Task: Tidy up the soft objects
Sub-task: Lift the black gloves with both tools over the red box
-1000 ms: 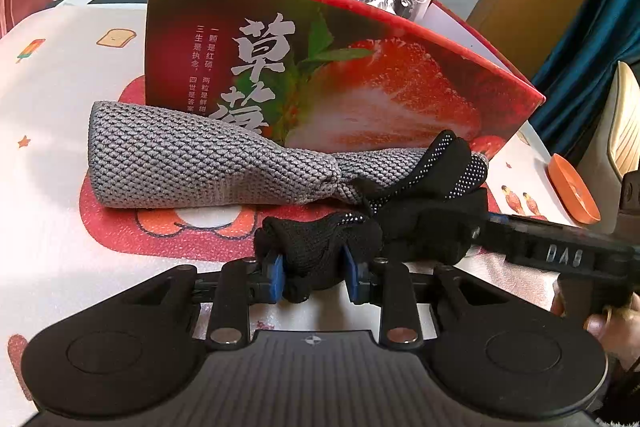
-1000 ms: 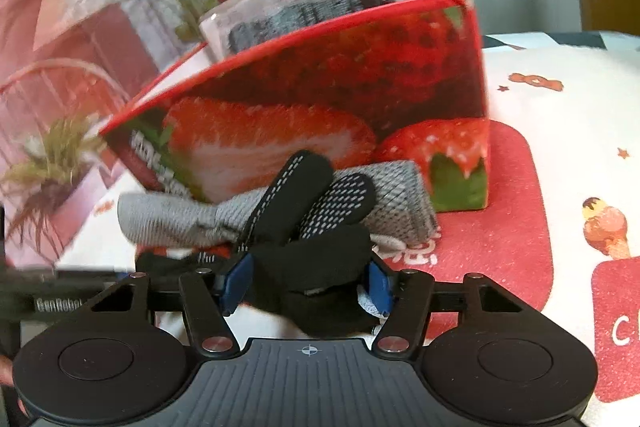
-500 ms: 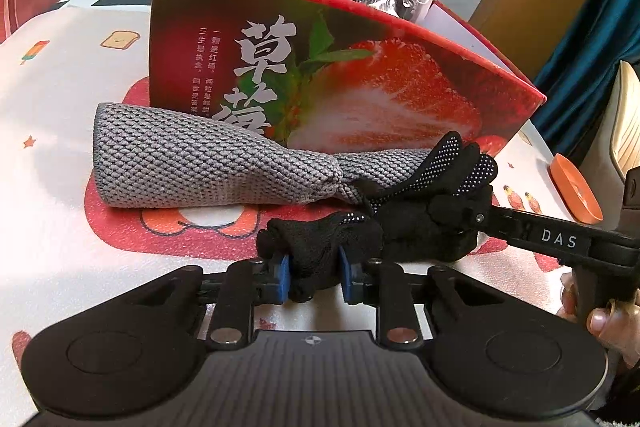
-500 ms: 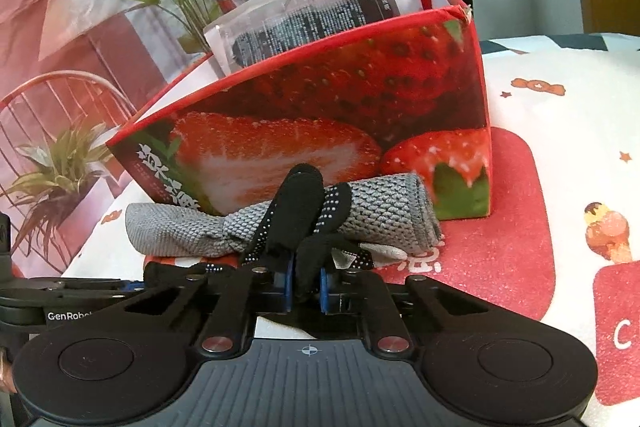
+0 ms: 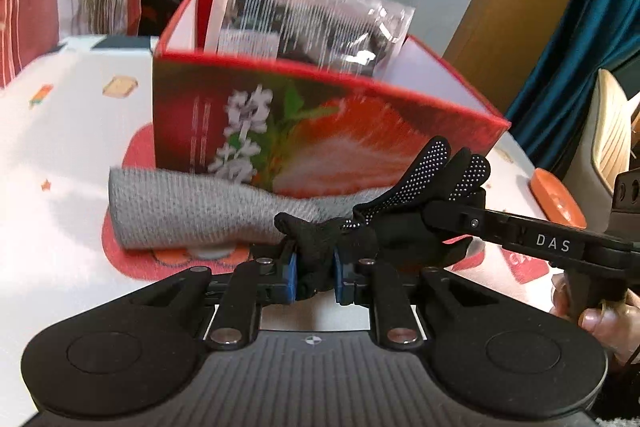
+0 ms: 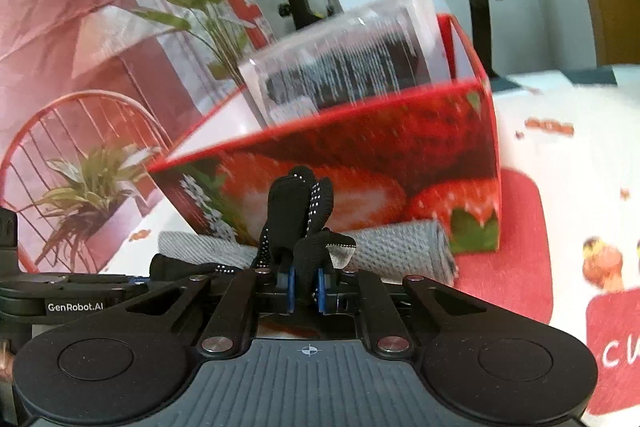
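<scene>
Black glove pinched between nearly closed jaws

The right gripper (image 6: 307, 289) is seen with its jaws pressed on a fold of the black dotted glove (image 6: 298, 215), whose fingers are raised in front of the strawberry-printed box (image 6: 400, 155). A grey knitted cloth (image 6: 400, 255) is laid against the box on the worktop (image 6: 560, 155). A clear packet (image 6: 344, 55) is stood inside the box.

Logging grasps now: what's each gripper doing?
Left gripper: closing on the black glove.
Right gripper: shut on the same glove.
</scene>
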Available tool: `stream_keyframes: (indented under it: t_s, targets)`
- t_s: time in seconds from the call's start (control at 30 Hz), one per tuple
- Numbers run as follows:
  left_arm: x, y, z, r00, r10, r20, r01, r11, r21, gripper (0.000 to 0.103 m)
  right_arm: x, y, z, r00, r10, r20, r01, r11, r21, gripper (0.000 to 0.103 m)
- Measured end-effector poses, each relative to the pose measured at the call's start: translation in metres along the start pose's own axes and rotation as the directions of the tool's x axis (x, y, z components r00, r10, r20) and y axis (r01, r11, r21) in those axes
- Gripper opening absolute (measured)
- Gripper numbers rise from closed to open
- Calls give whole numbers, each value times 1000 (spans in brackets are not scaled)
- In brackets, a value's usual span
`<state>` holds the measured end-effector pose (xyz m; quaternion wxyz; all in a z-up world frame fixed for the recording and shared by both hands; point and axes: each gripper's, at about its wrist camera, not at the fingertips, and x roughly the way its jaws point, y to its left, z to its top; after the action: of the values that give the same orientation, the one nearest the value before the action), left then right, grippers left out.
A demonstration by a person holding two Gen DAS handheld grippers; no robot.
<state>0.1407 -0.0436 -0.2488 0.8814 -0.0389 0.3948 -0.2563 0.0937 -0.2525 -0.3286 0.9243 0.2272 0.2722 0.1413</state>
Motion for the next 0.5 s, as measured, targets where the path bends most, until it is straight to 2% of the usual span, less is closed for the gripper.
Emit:
stream_keyframes:
  t_s: [0.23,0.5]
  targets:
    - [-26,-7,17,997,-33,73,31,999,35,18,-22,11,19,996,31,81,-26,998,-54,9]
    - [-44,-17,50,985,-59,161,45,995,87,18,-41,22,54,981,73,179,-57,994,-94,9]
